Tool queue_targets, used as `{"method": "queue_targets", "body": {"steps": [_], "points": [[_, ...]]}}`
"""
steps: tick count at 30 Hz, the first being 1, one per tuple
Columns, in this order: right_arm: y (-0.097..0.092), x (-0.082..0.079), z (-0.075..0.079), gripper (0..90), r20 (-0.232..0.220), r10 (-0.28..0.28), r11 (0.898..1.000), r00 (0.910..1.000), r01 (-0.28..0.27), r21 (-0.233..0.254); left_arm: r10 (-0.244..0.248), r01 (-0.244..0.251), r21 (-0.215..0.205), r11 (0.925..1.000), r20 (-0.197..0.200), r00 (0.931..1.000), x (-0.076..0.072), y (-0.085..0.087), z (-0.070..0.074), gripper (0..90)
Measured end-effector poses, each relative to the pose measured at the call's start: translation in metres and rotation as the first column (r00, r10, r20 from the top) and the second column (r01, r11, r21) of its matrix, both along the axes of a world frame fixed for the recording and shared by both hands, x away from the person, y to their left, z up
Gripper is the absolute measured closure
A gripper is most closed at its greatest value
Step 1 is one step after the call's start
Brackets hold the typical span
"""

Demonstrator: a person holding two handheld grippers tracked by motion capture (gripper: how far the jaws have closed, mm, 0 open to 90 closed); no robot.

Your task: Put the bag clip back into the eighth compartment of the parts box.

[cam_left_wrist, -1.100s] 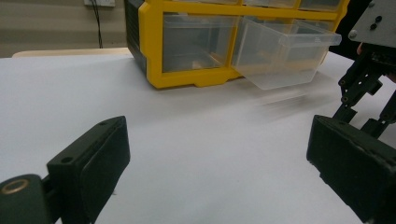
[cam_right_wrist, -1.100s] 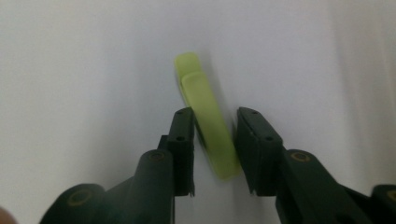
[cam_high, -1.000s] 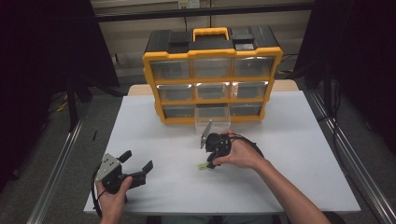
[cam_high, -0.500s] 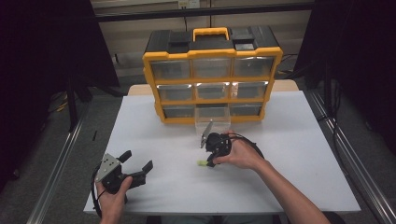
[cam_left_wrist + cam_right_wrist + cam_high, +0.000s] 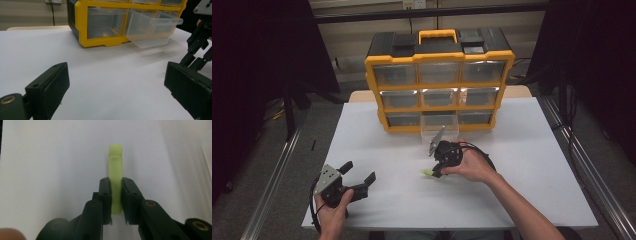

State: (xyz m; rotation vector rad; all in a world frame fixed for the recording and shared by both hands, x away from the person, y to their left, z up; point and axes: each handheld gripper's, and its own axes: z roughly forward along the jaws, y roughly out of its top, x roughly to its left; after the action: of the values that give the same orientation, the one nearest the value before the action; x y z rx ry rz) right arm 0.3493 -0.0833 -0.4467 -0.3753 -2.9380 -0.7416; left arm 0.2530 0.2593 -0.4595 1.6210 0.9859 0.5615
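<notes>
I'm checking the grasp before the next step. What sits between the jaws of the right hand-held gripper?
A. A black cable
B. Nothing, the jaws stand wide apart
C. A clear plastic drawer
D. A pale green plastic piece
D: in the right gripper view the right hand-held gripper has its jaws pressed on both sides of the pale green plastic piece, which lies on the white table.
</notes>
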Motion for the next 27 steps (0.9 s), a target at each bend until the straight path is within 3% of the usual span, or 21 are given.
{"method": "queue_targets", "body": {"steps": [2, 13, 27], "points": [[-0.0009, -0.0024, 0.0003, 78.7, -0.011, -0.035, 0.999, 0.9993, 0.035, 0.017, -0.001, 0.001, 0.0, 1.0, 0.002, 1.0, 0.0002, 0.0004, 0.0, 6.2], [-0.0078, -0.0024, -0.0029, 78.7, 0.033, -0.045, 0.989, 0.9984, 0.04, 0.141, -0.002, 0.002, -0.009, 1.0, 0.0, 1.0, 0.0005, -0.0026, -0.0008, 6.1], [-0.0042, -0.0081, -0.0007, 78.7, 0.05, -0.044, 0.98, 0.9978, 0.034, 0.197, -0.005, 0.005, -0.001, 1.0, -0.001, 1.0, 0.0005, -0.0005, -0.0004, 6.1]]}}
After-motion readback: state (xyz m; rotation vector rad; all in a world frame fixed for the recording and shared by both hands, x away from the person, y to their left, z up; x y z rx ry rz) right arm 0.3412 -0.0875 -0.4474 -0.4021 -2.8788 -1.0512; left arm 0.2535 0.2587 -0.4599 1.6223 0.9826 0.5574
